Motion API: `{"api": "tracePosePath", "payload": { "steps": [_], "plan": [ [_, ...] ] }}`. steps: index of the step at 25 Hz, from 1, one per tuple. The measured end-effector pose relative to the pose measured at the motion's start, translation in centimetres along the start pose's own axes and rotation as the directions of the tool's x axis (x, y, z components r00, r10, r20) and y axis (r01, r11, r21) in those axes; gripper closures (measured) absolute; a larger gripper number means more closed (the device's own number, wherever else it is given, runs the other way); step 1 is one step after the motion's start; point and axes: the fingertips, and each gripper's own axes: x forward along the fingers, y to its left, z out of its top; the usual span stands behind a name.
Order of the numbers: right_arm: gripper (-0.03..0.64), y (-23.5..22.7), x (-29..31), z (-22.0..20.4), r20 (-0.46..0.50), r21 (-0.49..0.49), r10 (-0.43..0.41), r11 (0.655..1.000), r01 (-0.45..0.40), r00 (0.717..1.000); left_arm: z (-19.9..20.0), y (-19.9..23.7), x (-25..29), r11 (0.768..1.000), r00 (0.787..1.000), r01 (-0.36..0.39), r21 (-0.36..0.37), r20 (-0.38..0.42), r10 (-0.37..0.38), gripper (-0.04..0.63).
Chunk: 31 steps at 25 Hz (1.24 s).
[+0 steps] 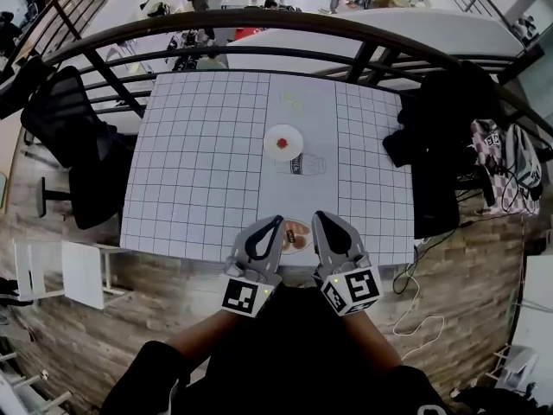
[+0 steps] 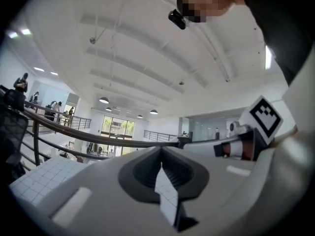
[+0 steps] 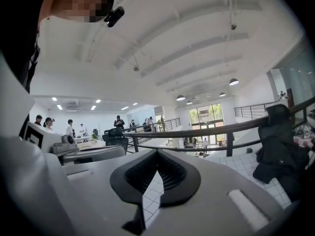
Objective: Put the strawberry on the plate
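On the white gridded table (image 1: 199, 162), past its middle, stands a small white plate (image 1: 270, 135) with a red strawberry (image 1: 282, 143) lying on it. Both grippers hang over the table's near edge, well short of the plate. My left gripper (image 1: 276, 221) is shut with nothing between its pads, and the left gripper view shows its tips (image 2: 161, 156) pointing up at the ceiling. My right gripper (image 1: 319, 217) is shut and empty as well, its tips (image 3: 156, 157) aimed toward the railing. Between the two grippers sits a small round dish (image 1: 295, 235) with brownish contents.
A clear cup (image 1: 301, 164) lies on its side just in front of the plate. Black chairs (image 1: 73, 137) stand to the left of the table, and a chair draped with a black jacket (image 1: 441, 137) to the right. A dark railing (image 1: 259, 20) runs behind the table.
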Motion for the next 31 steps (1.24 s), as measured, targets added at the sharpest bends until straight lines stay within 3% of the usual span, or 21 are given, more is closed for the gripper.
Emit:
{"api": "tracePosePath", "payload": {
  "steps": [5, 10, 17, 26, 31],
  "plan": [
    [0.618, -0.4, -6.8, 1.3, 0.061, -0.144, -0.044, 0.988, 0.052, 0.997, 1.1, -4.9, -1.4, 0.998, 0.998, -0.063, -0.005, 0.021, 0.063, 0.588],
    [0.620, -1.2, -12.2, 1.3, 0.101, -0.094, -0.054, 0.994, 0.064, 0.993, 1.2, -10.1, -2.9, 0.996, 0.996, -0.085, 0.031, 0.036, 0.084, 0.588],
    [0.620, -1.3, -17.9, -0.1, 0.091, -0.124, -0.044, 0.991, 0.055, 0.995, 0.1, -17.0, -5.2, 0.995, 0.995, -0.098, 0.031, 0.031, 0.097, 0.588],
    [0.620, -1.2, -21.5, -0.4, 0.129, -0.192, -0.014, 0.981, 0.039, 0.992, -0.7, -21.1, -6.3, 0.994, 0.994, -0.102, 0.026, 0.050, 0.100, 0.588],
    [0.620, -1.1, -21.8, -0.7, 0.119, -0.173, -0.013, 0.984, 0.034, 0.993, -0.1, -21.5, -6.4, 0.993, 0.991, -0.112, 0.046, 0.077, 0.109, 0.588]
  ]
}}
